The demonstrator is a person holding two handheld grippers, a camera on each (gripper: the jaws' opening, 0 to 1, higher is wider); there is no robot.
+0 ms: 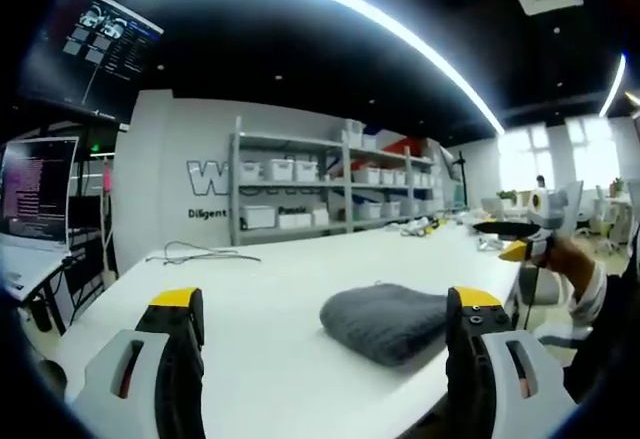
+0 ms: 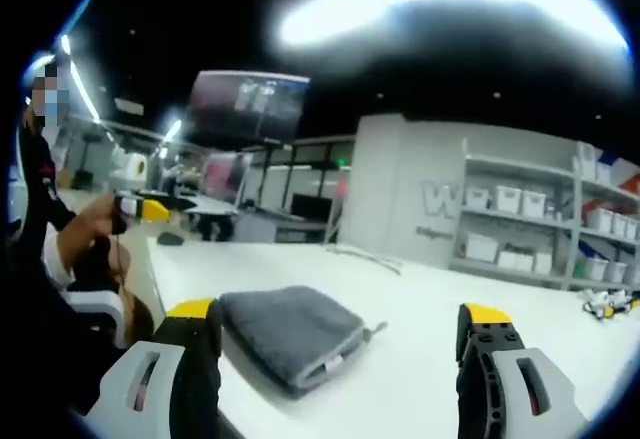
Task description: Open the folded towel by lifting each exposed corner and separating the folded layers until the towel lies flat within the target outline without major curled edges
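We hold our left gripper low and level, its two yellow-tipped jaws standing wide apart with nothing between them. Our right gripper sits the same way, jaws spread wide and gripping nothing. In the left gripper view, our right hand shows at the far right, wrapped around a handle, a white cuff at the wrist. In the right gripper view, our left hand shows at the left, closed around a handle.
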